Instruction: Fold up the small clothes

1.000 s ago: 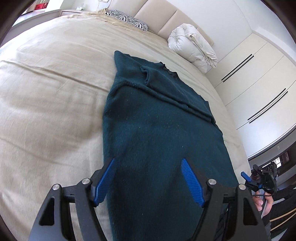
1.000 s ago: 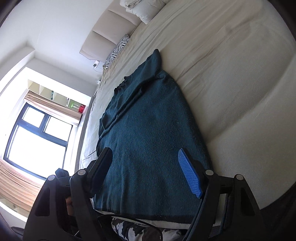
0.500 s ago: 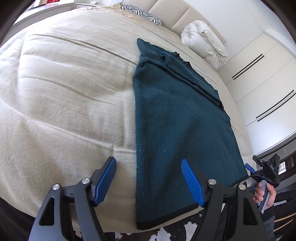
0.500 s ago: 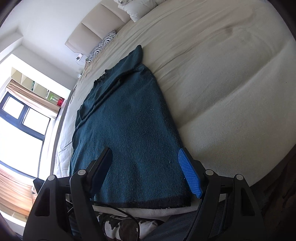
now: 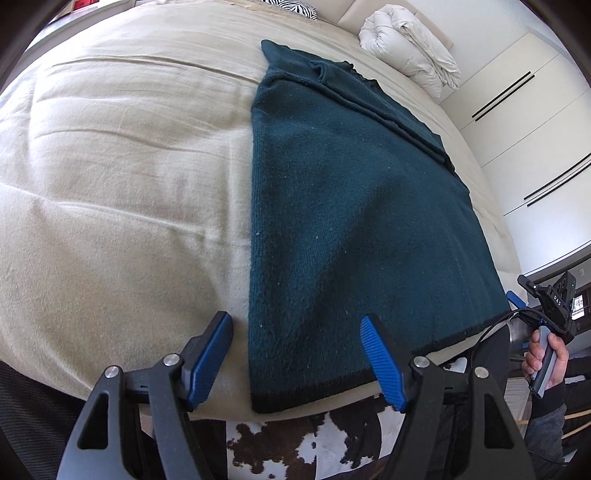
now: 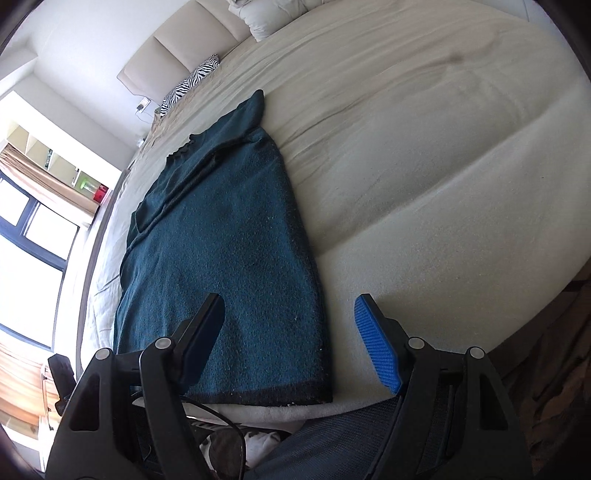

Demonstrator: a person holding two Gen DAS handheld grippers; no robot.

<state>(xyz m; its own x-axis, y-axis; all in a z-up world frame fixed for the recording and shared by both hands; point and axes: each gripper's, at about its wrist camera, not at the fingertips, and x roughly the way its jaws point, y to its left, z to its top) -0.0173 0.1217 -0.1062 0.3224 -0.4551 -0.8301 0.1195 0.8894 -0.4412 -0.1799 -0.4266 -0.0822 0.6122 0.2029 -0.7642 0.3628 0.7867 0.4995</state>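
A dark teal knitted sweater (image 5: 351, 206) lies flat on the beige bed (image 5: 122, 177), its black hem at the near edge, sleeves folded in over the body. My left gripper (image 5: 299, 362) is open and empty, hovering over the hem's near left corner. In the right wrist view the sweater (image 6: 229, 258) lies lengthwise, and my right gripper (image 6: 291, 339) is open and empty above the hem's near right corner. The right gripper also shows in the left wrist view (image 5: 546, 306), held in a hand beyond the bed's edge.
A rolled white duvet (image 5: 410, 66) and a zebra pillow (image 5: 291, 5) lie by the headboard. White wardrobe doors (image 5: 535, 122) stand to the right. A cowhide rug (image 5: 303, 443) lies below the bed edge. A window (image 6: 33, 240) is at the left.
Both grippers have pulled back toward the near bed edge, from over the sweater's body to its hem corners. Both stay open. The sweater has not moved.
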